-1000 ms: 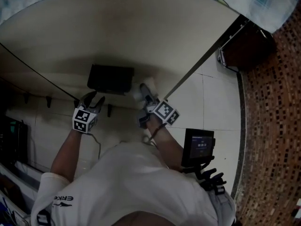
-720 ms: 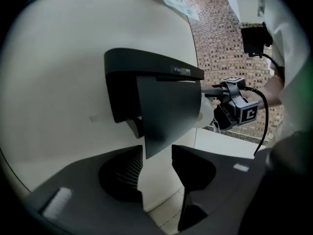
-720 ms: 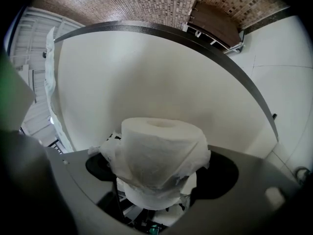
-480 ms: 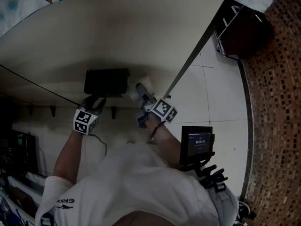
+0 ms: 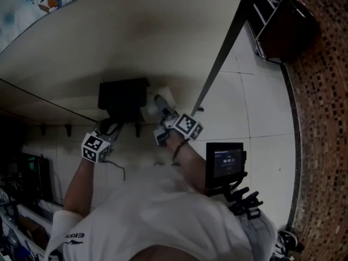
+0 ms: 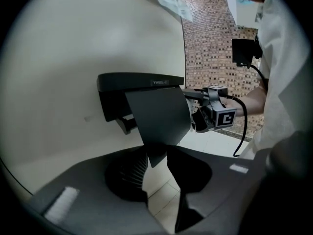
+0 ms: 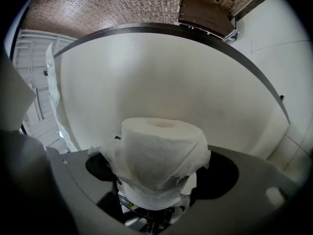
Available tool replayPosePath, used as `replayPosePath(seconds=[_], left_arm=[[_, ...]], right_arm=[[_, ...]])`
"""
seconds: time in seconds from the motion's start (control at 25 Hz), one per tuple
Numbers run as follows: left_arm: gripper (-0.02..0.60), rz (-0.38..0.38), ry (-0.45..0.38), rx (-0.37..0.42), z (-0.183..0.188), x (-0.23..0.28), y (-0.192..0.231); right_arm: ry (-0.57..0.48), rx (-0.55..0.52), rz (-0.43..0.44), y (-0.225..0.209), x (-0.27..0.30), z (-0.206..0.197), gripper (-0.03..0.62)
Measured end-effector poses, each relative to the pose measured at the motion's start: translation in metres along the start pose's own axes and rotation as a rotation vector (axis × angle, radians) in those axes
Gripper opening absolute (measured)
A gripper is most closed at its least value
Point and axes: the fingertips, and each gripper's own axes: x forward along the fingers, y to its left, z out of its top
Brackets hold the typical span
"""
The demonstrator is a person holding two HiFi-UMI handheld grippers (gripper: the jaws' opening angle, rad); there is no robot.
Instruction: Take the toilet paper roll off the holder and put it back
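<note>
You had your left gripper (image 6: pixel 159 156) fingers (image 6: pixel 131 176), just closing, clamped on the holder (image 6: pixel 142 82) cover flap (image 6: pixel 159 119) to keep it lifted | right gripper (image 7: pixel 155 182) fingers clamped on the toilet paper roll (image 7: pixel 159 148), at the holder's 3 o'clock end.

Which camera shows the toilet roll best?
The right gripper view: the toilet roll sits large between its jaws. The head view shows a pale blob; the left gripper view mostly hides it behind the holder cover.

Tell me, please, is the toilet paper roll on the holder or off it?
Off: the right tongs clamp the roll beside the holder.
</note>
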Motion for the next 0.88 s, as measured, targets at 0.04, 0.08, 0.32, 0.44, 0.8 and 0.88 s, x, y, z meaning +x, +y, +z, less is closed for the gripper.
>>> replayPosePath(seconds=[0.04,0.08,0.32,0.44,0.8,0.88], left_arm=[[0.125,-0.007,0.006,-0.003,-0.001,-0.002,-0.002],[0.126,-0.014,0.011,-0.007,-0.002,-0.003,-0.003],[0.13,-0.05,0.034,-0.027,0.0,-0.013,-0.011],[0.132,-0.066,0.044,-0.036,0.003,-0.017,-0.015],[0.133,-0.11,0.06,-0.048,0.005,-0.024,-0.019],[0.133,-0.118,0.062,-0.049,0.006,-0.026,-0.021]], right_arm=[[-0.002,0.004,0.007,0.001,0.0,0.0,0.451],[-0.003,0.008,0.014,0.001,0.001,-0.001,0.451],[-0.013,0.036,0.047,0.006,0.004,-0.003,0.451],[-0.027,0.057,0.065,0.006,0.005,-0.003,0.451],[0.017,0.051,0.129,0.022,0.009,-0.019,0.451],[0.032,0.041,0.138,0.022,0.01,-0.024,0.451]])
